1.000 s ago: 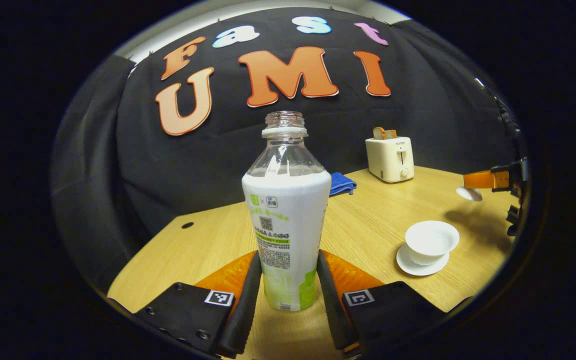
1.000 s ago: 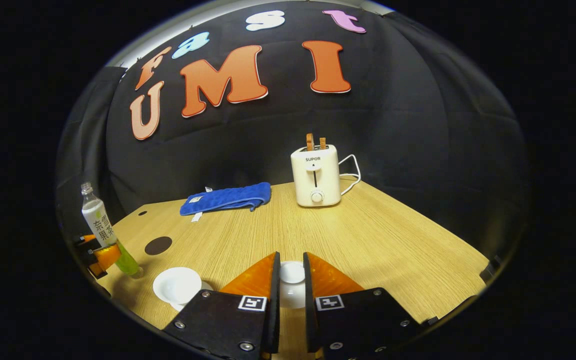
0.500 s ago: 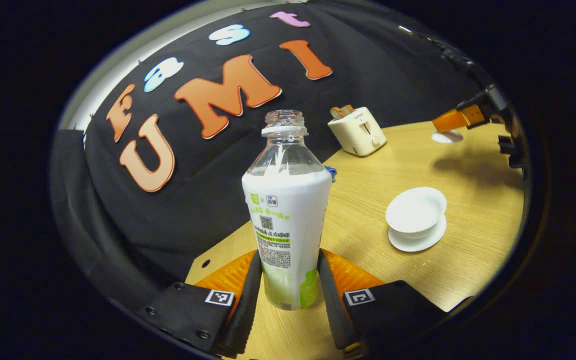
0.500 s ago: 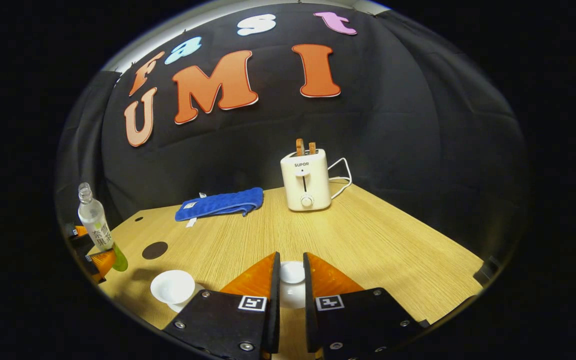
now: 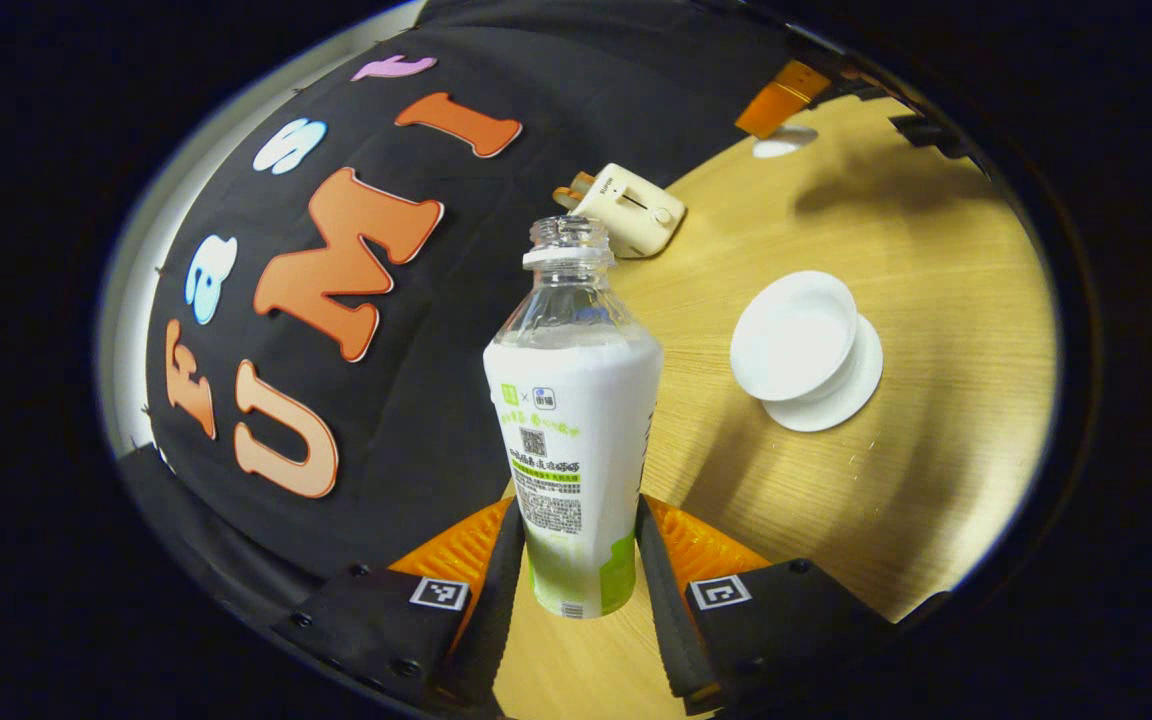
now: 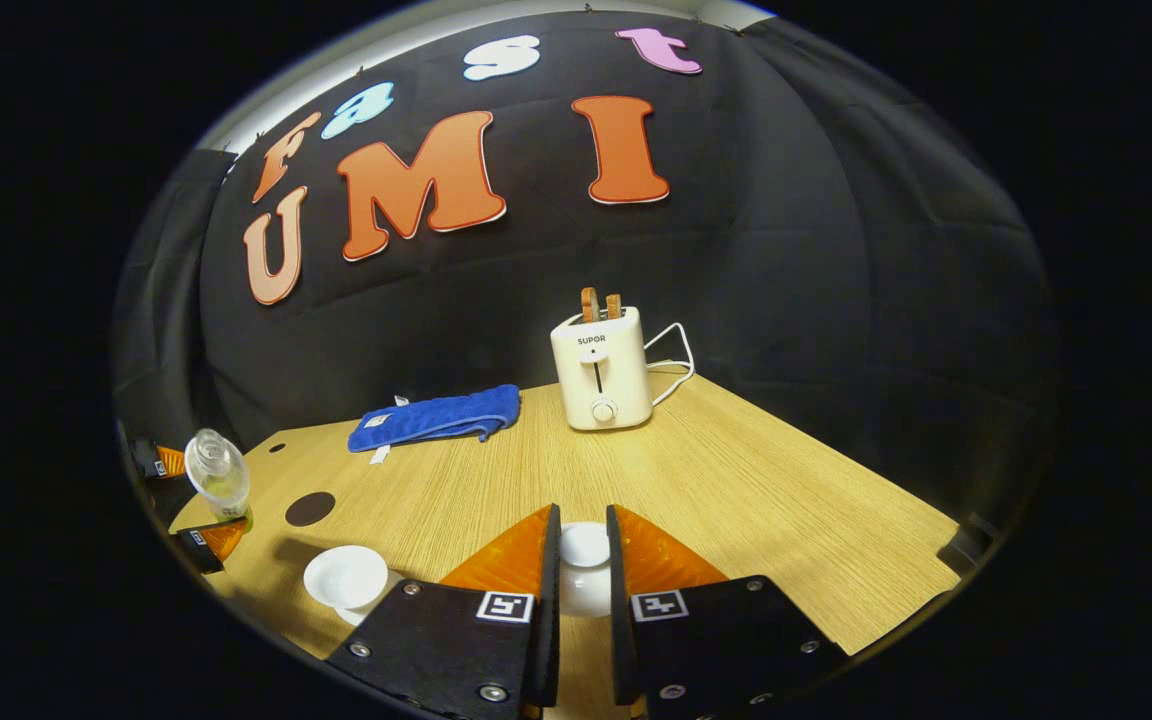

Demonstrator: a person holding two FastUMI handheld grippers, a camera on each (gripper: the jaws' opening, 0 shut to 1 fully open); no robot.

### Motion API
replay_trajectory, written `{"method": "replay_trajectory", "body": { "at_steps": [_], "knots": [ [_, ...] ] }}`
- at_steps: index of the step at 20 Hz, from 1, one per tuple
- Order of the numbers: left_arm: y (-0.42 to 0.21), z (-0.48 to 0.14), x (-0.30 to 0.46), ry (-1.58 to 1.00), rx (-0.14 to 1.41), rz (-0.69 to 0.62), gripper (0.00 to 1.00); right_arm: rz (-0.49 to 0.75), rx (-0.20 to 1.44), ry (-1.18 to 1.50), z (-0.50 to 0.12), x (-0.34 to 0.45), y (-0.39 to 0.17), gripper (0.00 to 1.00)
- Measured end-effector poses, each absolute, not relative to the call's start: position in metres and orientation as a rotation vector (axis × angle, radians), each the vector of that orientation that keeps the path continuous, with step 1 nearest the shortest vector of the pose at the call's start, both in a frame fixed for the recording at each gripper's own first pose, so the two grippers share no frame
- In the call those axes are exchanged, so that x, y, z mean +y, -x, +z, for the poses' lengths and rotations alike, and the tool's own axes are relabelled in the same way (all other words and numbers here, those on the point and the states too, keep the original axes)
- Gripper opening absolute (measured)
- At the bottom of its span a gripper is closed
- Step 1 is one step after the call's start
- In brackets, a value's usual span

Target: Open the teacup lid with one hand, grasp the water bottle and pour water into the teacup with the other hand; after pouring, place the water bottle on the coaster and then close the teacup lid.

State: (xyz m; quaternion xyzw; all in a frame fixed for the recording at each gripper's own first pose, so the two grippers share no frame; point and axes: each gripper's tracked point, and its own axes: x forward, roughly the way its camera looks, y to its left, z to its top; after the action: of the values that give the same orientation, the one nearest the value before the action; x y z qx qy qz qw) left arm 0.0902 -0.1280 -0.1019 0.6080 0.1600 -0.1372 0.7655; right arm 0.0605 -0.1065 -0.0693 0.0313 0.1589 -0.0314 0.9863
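My left gripper [image 5: 576, 515] is shut on the lower body of an uncapped water bottle [image 5: 574, 410] with a white and green label. The bottle is held off the table and tipped over towards the white teacup [image 5: 794, 335], which stands uncovered on its saucer [image 5: 841, 398]. In the right gripper view the bottle [image 6: 216, 468] leans mouth-first over the left of the teacup [image 6: 346, 577]. My right gripper [image 6: 583, 555] is shut on the white teacup lid [image 6: 584, 545], held above the table right of the cup. A dark round coaster [image 6: 310, 508] lies behind the cup.
A white toaster [image 6: 601, 368] with toast stands at the back of the wooden table [image 6: 756, 500], its cord trailing right. A folded blue cloth [image 6: 436, 418] lies to the toaster's left. A small hole [image 6: 278, 448] marks the table's far left.
My left gripper has raised the bottle and rolled it towards the teacup, which now sits nearer the bottle's mouth. The right gripper keeps the lid almost still.
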Motion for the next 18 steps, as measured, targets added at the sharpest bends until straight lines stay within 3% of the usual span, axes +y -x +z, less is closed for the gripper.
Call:
{"method": "replay_trajectory", "body": {
  "at_steps": [7,9,13,15,16,18],
  "knots": [
    [-0.093,-0.124,-0.129,-1.581,0.390,-0.383,0.67,-0.064,0.317,-0.066,-0.067,-0.110,-0.059,0.21],
    [-0.094,-0.122,-0.129,-1.667,0.378,-0.399,0.64,-0.068,0.315,-0.068,-0.067,-0.111,-0.058,0.21],
    [-0.100,-0.108,-0.128,-1.802,0.374,-0.397,0.67,-0.050,0.317,-0.073,-0.067,-0.105,-0.058,0.22],
    [-0.103,-0.103,-0.129,-1.871,0.374,-0.406,0.64,-0.048,0.320,-0.066,-0.068,-0.104,-0.058,0.21],
    [-0.104,-0.101,-0.130,-1.907,0.371,-0.414,0.67,-0.048,0.318,-0.063,-0.067,-0.105,-0.058,0.21],
    [-0.107,-0.101,-0.135,-1.971,0.367,-0.430,0.63,-0.050,0.311,-0.064,-0.064,-0.105,-0.057,0.21]
  ]
}}
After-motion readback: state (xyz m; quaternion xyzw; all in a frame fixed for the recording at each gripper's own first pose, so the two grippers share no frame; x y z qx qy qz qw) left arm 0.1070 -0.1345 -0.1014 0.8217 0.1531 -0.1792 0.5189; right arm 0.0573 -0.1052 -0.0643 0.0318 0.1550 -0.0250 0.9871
